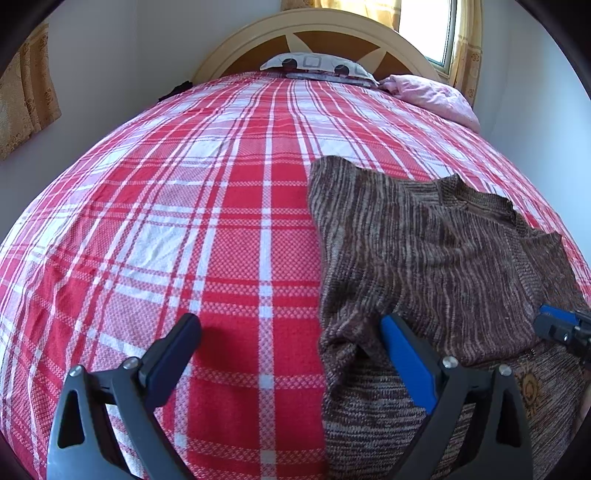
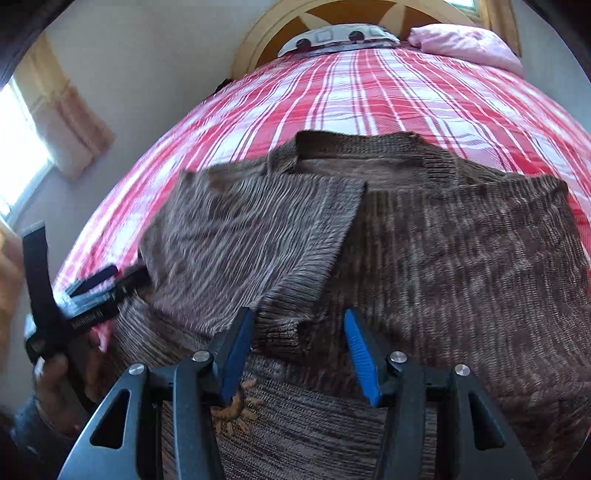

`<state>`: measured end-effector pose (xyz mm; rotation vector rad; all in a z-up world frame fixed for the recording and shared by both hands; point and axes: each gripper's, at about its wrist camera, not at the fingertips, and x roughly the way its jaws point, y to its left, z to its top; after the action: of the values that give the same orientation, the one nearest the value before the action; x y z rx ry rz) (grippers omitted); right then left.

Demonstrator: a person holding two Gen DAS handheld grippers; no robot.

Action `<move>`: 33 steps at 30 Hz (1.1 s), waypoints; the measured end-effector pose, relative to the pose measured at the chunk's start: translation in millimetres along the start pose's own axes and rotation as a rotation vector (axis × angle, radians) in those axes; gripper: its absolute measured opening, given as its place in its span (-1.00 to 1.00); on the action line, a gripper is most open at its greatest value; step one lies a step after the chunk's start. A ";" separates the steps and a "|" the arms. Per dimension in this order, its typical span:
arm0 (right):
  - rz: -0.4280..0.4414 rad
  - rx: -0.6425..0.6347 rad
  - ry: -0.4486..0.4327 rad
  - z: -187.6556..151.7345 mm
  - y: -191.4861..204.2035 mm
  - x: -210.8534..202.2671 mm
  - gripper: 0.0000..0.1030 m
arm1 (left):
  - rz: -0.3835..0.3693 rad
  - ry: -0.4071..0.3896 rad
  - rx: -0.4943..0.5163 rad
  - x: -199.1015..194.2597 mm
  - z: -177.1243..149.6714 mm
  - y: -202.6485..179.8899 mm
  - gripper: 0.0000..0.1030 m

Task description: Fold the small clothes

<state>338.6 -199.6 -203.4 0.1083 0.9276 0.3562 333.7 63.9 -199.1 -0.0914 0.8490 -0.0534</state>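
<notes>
Brown knit sweater spread on bed, over red-and-white plaid cover, toward right side of bed as seen from left wrist view. Marled yarn in dark brown and tan, streaked in fine lines. Ribbed neckline at far edge, pointing toward headboard. One sleeve folded inward across chest, its ribbed cuff lying near front, just ahead of right hand-held gripper. Embroidered sun-like motif in tan on near part of body, partly hidden behind left blue finger. Fabric rumpled along left edge, bunched near hem.

Right hand-held gripper: blue pads apart, poised over cuff, not pressing on it; no clear contact visible. Left hand-held gripper: fingers wide apart, one dark finger over bare plaid, blue finger over sweater's left edge, nothing clamped.

Patterned pillow and pink pillow at head of bed, well apart from sweater. Curtains at left wall. Hand gripping left tool's handle, seen at left edge of right wrist view, blurred.
</notes>
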 end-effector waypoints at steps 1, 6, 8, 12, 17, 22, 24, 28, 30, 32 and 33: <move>0.012 -0.003 0.002 0.8 -2.1 0.2 -0.33 | -0.003 -0.001 -0.004 -0.2 0.1 0.4 0.95; 0.006 -0.047 -0.027 -0.8 1.2 -15.1 -0.88 | -0.011 -0.007 -0.003 -2.0 -0.1 -0.9 0.95; -0.012 -0.071 -0.029 -3.6 3.8 -21.2 -0.89 | -0.025 -0.014 -0.007 -4.3 -1.0 -0.3 0.95; -0.039 -0.099 0.007 -12.5 0.1 -13.2 -0.89 | -0.037 0.011 -0.004 -1.2 -1.6 -1.4 0.97; -0.074 -0.090 -0.032 -11.1 -4.2 -18.2 -0.32 | -0.006 0.023 0.006 -1.7 -4.2 -4.9 0.98; -0.041 -0.193 -0.099 -9.3 24.7 -35.5 -0.03 | 0.027 0.032 -0.036 -5.0 -8.7 2.2 1.00; -0.017 -0.236 -0.108 -7.2 37.4 -33.0 -0.03 | 0.050 0.035 -0.032 -6.3 -11.1 1.1 1.00; -0.026 -0.238 -0.033 -7.4 38.3 -4.8 -0.03 | 0.069 0.032 -0.026 -8.7 -13.6 0.3 1.00; -0.065 -0.244 -0.010 -12.6 30.8 6.2 -0.03 | 0.074 0.030 -0.022 -9.7 -14.2 -0.1 1.00; -0.071 -0.266 -0.022 -16.4 28.5 2.9 -0.03 | 0.080 0.025 -0.013 -11.4 -15.1 -1.9 1.00; -0.079 -0.273 -0.018 -16.7 28.8 1.9 -0.03 | 0.082 0.024 -0.009 -11.8 -14.9 -2.5 1.00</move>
<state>318.9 -173.0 -207.9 -0.1746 0.8544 0.4051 314.7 61.5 -199.9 -0.0644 0.8763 0.0267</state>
